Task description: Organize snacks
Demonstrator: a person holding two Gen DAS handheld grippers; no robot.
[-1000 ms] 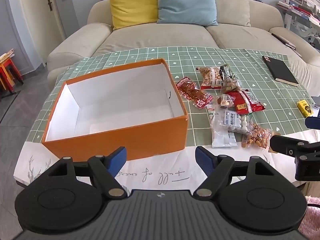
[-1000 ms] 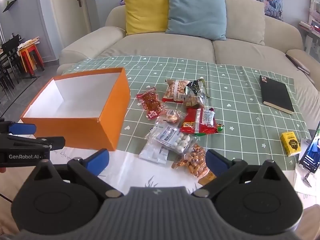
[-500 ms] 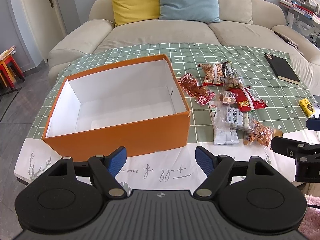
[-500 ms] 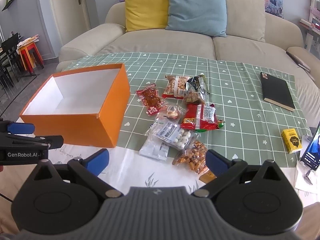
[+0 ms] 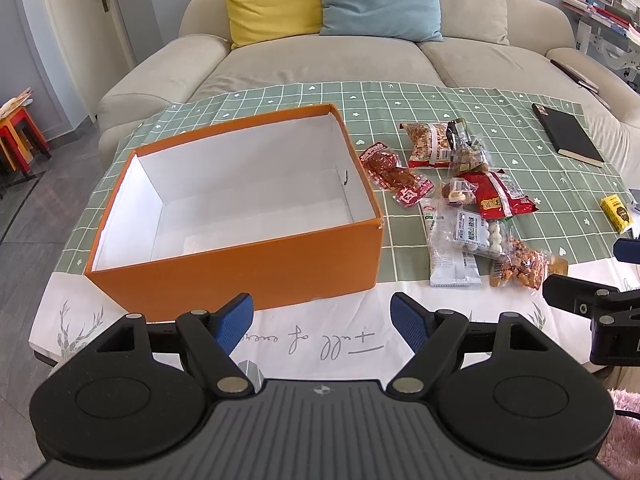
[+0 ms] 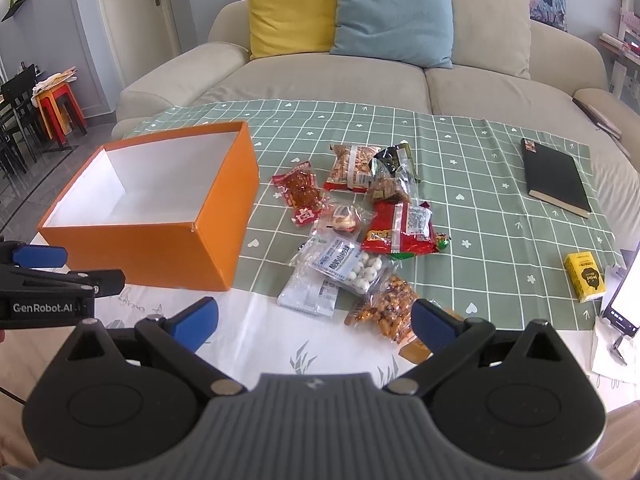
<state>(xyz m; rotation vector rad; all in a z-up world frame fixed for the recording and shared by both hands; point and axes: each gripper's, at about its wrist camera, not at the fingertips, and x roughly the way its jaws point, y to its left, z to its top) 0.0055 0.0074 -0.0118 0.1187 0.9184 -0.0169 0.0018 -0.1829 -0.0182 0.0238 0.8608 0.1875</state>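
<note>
An open orange box (image 5: 240,264) with a white, empty inside stands on the table's left; it also shows in the right wrist view (image 6: 160,252). Several snack packets lie in a cluster to its right: a red packet (image 6: 400,226), a clear bag of white balls (image 6: 352,266), an orange nut bag (image 6: 390,312), a dried-meat packet (image 6: 300,192). My left gripper (image 5: 322,320) is open and empty, in front of the box's near wall. My right gripper (image 6: 314,320) is open and empty, just before the nut bag.
A black notebook (image 6: 556,180) lies at the far right of the green checked cloth (image 6: 480,200). A small yellow box (image 6: 585,276) and a phone on a stand (image 6: 624,296) sit at the right edge. A beige sofa (image 6: 360,72) with cushions stands behind the table.
Both grippers have risen and tilted a little, so the table shows lower and from higher up. Box and snacks have not moved. Both grippers stay open.
</note>
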